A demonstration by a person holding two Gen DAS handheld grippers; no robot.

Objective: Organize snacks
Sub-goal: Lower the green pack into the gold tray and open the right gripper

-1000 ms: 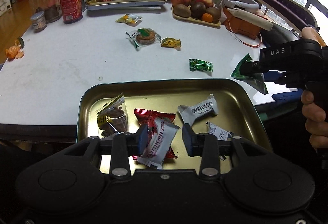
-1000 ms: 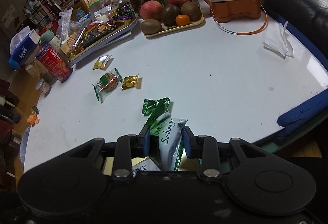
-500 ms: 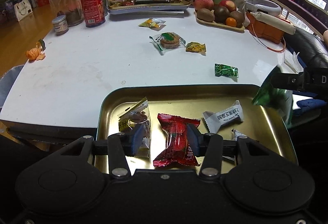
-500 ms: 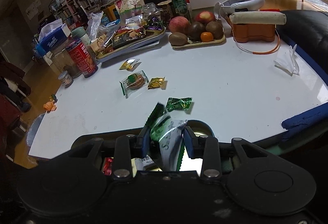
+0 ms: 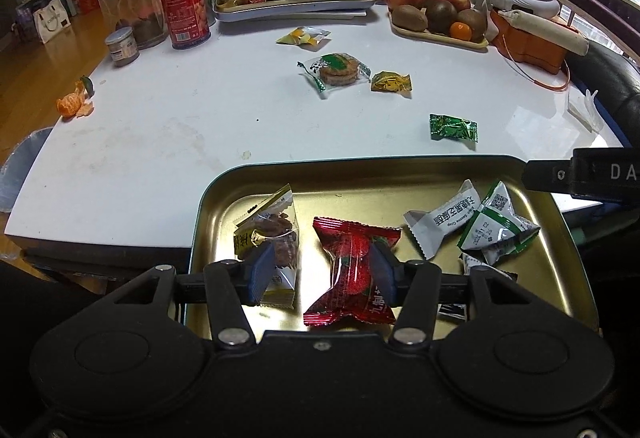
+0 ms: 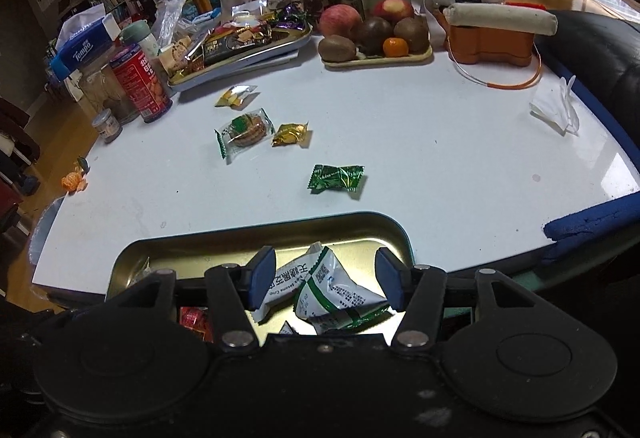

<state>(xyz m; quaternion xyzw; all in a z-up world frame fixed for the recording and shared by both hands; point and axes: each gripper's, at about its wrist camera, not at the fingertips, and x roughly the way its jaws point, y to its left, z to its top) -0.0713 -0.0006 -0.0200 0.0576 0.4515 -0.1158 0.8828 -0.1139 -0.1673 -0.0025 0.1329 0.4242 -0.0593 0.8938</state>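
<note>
- Right now the left gripper is hanging over the near part of the gold tin tray, its jaws spreading wider; the red-wrapped snack is lying on the tray floor below the gap, close to the right-hand pad, and whether that pad is touching the wrapper is not clear.
- Just left of that snack, a clear packet with a yellow label is lying partly behind the left-hand pad.
- Likewise the right gripper is hovering over the same tray, jaws opening and pinching nothing; the white-and-green packet is lying loose in the tray under the gap, touching neither pad.
- A white wrapped snack with dark lettering is resting against that white-and-green packet at the tray's right side.
- Beyond the tray's far rim, four snacks are sitting on the white table: a green foil candy nearest the tray, then a gold foil candy beside a bagged round biscuit, and a yellow packet farthest back.
- At the far edge a second tray heaped with wrappers, a fruit plate and a red can are standing well apart from the gold tray.
</note>
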